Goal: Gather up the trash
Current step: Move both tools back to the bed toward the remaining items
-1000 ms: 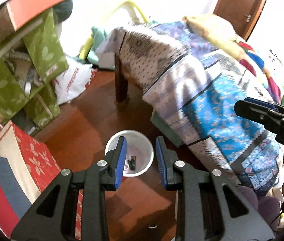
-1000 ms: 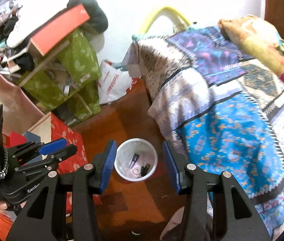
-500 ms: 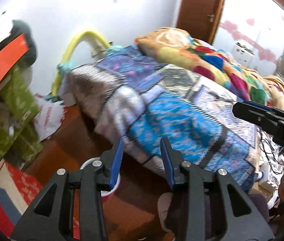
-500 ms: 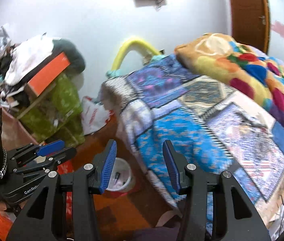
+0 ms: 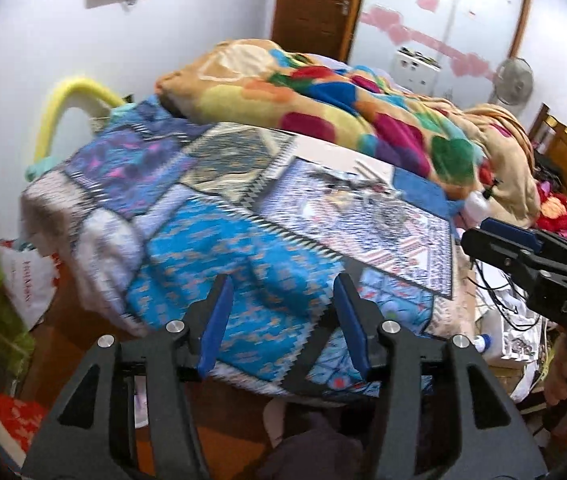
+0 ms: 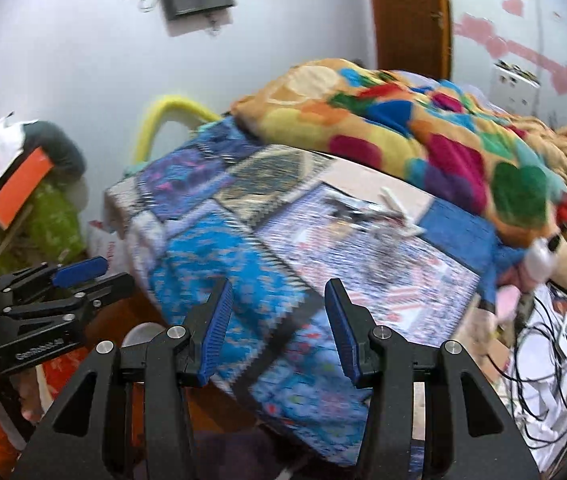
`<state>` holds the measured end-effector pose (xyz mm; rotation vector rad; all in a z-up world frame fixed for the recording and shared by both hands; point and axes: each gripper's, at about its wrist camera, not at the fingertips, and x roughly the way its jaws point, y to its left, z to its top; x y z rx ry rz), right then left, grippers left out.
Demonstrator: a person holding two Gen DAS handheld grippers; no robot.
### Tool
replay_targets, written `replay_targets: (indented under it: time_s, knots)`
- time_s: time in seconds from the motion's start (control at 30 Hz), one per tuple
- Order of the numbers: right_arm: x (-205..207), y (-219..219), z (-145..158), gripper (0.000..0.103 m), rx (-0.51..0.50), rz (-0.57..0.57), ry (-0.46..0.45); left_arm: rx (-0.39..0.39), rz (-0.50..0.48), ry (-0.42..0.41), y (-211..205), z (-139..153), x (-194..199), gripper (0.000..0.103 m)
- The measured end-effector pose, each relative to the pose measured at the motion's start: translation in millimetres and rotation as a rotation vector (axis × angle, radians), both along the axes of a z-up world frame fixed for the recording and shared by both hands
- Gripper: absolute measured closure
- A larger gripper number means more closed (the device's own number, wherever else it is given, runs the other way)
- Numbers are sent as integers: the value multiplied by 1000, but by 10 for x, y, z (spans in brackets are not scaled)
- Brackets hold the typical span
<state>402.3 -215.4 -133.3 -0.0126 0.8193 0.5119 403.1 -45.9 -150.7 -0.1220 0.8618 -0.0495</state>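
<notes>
Left gripper (image 5: 279,320) jaws just widened, nothing between them. Right gripper (image 6: 277,324) jaws apart, empty. Both over the bed (image 5: 243,216) near edge.

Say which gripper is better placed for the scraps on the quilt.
Probably right: the right gripper, open and empty, sits nearer the scraps; the left gripper, jaws just opened wider and empty, hangs beside the quilt corner.
</notes>
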Motion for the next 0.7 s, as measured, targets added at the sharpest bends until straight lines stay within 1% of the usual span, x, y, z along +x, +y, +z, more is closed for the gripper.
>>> replay_targets:
  time_s: [0.07, 0.17, 0.27, 0.33, 0.47, 0.6, 0.7]
  knots:
    - [75, -156, -66, 59, -2, -33, 8, 1, -27, 7, -130, -65, 131, 50]
    - [184, -351, -150, 59, -16, -93, -7, -8, -59, 30, -281, -186, 337, 48]
    - [323, -460, -254, 59, -26, -118, 5, -20, -90, 58, -396, -336, 546, 48]
    - [416, -510, -336, 59, -27, -133, 21, -6, -115, 72, -462, -432, 676, 48]
    - [595, -586, -502, 59, -4, -145, 57, 28, -145, 100, -554, -649, 961, 48]
    - [793, -580, -664, 59, 11, -130, 91, 1, -155, 131, -567, -819, 1225, 48]
    - [930, -556, -771, 58, 16, -116, 108, -15, -149, 129, -565, -901, 1382, 48]
